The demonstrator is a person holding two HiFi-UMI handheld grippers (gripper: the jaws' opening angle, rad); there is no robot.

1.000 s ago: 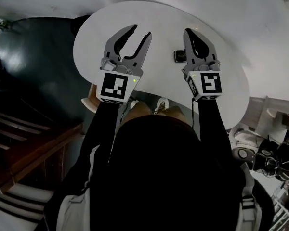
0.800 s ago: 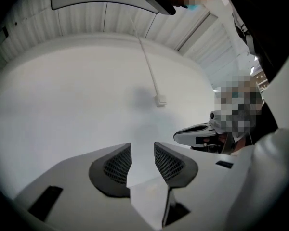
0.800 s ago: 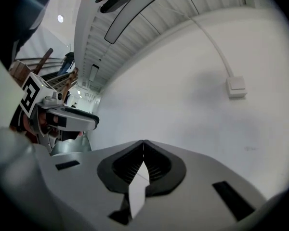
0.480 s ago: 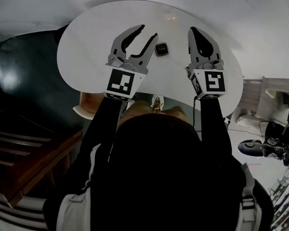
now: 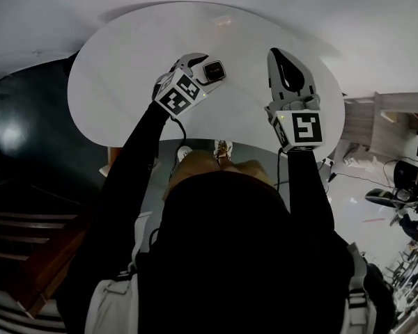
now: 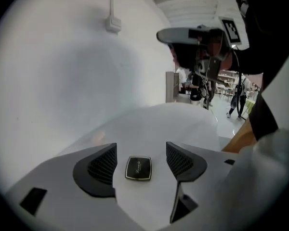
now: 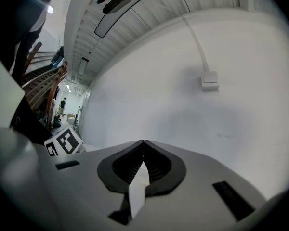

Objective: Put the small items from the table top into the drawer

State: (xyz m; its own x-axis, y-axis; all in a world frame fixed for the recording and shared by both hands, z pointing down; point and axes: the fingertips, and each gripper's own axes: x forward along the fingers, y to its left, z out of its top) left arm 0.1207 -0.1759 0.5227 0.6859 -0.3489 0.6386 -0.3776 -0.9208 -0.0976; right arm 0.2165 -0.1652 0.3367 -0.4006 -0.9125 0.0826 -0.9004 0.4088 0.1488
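Observation:
A small black case with a pale rim (image 5: 213,69) lies on the round white table (image 5: 125,68). My left gripper (image 5: 200,72) is turned on its side right at the case. In the left gripper view the case (image 6: 138,168) lies flat on the table between the two pads, which stand apart from it on either side. The left gripper (image 6: 141,150) is opening its jaws. My right gripper (image 5: 276,54) hovers over the table's right part, its jaws shut with nothing between them (image 7: 143,143).
A white wall rises just behind the table, with a small box and a cable on it (image 7: 210,81). Dark floor and wooden stairs lie to the left (image 5: 28,207). A tan wooden piece (image 5: 106,169) peeks out under the table's near-left edge.
My left gripper has swung right and forward to the black case and rolled onto its side; the case now lies between its jaws. The right gripper has stayed shut and hardly moved.

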